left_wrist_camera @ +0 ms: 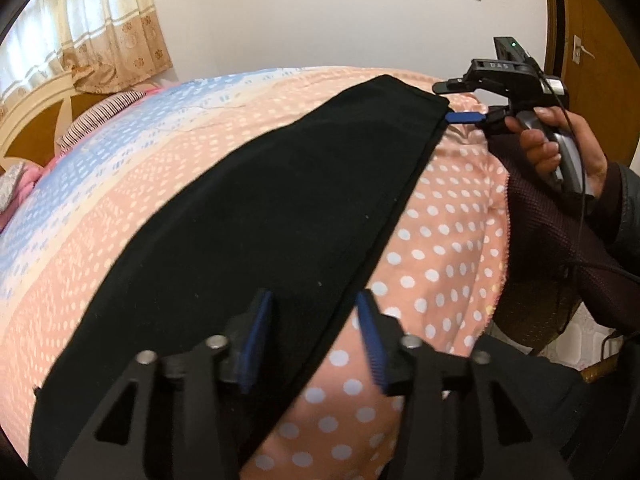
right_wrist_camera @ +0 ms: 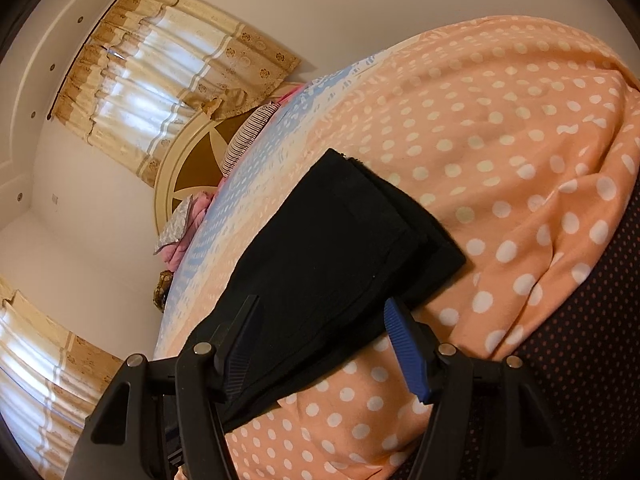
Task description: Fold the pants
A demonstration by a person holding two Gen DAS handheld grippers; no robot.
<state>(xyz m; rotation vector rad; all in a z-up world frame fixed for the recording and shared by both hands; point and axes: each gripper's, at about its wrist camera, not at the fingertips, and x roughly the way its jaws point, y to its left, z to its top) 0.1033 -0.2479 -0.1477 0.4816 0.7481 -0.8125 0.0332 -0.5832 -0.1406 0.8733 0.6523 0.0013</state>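
Black pants (left_wrist_camera: 260, 208) lie folded lengthwise in a long flat strip across the bed's peach polka-dot cover (left_wrist_camera: 440, 240). My left gripper (left_wrist_camera: 316, 314) stands open over the near end. The pants' right edge runs between its blue pads (left_wrist_camera: 256, 336), which do not press on it. At the far end a hand (left_wrist_camera: 560, 148) holds my right gripper (left_wrist_camera: 456, 102), whose blue pad reaches the pants' corner. In the right wrist view the pants (right_wrist_camera: 332, 248) lie between the spread fingers of the right gripper (right_wrist_camera: 324, 314), which is open. The fabric rests loose on the cover (right_wrist_camera: 520, 140).
Striped and pink pillows (left_wrist_camera: 104, 112) lie by the wooden headboard (right_wrist_camera: 188, 168), with curtains (left_wrist_camera: 100, 20) behind them. A door (left_wrist_camera: 592, 60) stands at the far right. The person's dark dotted garment (left_wrist_camera: 560, 240) hangs along the bed's right edge.
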